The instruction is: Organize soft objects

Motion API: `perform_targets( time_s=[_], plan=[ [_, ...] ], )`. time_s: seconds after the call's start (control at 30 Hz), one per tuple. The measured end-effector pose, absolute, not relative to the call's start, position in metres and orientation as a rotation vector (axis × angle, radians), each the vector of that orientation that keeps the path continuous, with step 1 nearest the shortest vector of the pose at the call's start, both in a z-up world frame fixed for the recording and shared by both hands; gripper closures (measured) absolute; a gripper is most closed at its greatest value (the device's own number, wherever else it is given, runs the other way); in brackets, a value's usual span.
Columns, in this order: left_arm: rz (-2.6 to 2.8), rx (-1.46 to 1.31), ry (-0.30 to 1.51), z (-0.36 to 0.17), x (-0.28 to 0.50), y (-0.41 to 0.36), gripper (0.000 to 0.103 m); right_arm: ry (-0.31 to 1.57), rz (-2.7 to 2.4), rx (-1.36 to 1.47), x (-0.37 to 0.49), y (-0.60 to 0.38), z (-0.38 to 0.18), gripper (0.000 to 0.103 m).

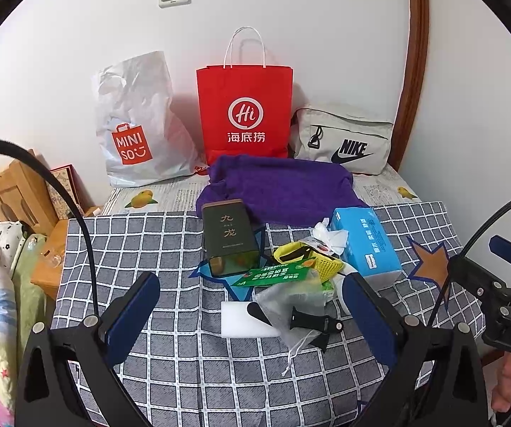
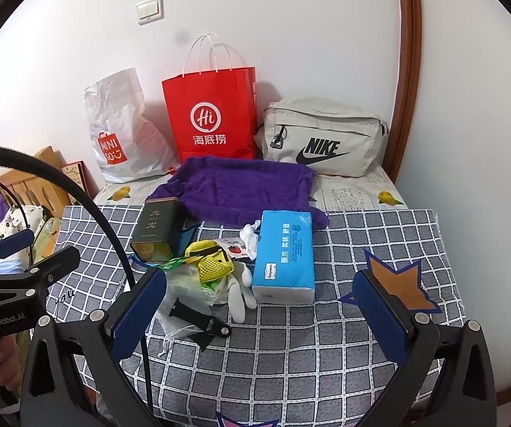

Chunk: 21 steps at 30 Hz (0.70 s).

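Both tools hang above the near edge of the checked cloth (image 2: 291,356), touching nothing. The left gripper (image 1: 251,311) has its fingers spread wide and empty, and so does the right gripper (image 2: 259,306).

Nearest in the heap at the middle of the cloth lies a black strap (image 2: 198,318) on a clear drawstring pouch (image 1: 291,306). The pouch looks limp and slippery, best pinched at a bunched fold. Beside it a white glove (image 2: 239,291) lies flat: light and floppy, so take it at the cuff. Behind it the yellow mesh piece (image 2: 212,267) should crush easily. The blue tissue pack (image 2: 283,256) is squashy but bulky; grip it across its short side. The dark tin (image 1: 228,238) is rigid.

Toward the far edge the purple towel (image 2: 237,186) will drape, so gather a thick fold. Against the wall stand a white plastic bag (image 1: 134,121), a red paper bag (image 1: 244,114) and a grey pouch bag (image 2: 323,135).
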<state>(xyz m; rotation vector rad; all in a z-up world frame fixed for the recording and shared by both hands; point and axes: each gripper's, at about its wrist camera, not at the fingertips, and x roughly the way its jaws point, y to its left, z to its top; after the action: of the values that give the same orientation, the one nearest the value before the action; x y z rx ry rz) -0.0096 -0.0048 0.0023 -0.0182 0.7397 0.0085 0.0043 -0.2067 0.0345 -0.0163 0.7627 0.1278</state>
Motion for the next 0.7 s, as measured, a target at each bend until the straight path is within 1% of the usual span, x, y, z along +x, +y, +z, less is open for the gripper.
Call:
perform_targets(
  time_s=[0.7],
  plan=[
    [0.009,-0.003,0.741,0.0021,-0.0112,-0.0085,0.0,0.763,0.142,-0.023,0.0023,-0.2019,0.0345,0.0]
  ],
)
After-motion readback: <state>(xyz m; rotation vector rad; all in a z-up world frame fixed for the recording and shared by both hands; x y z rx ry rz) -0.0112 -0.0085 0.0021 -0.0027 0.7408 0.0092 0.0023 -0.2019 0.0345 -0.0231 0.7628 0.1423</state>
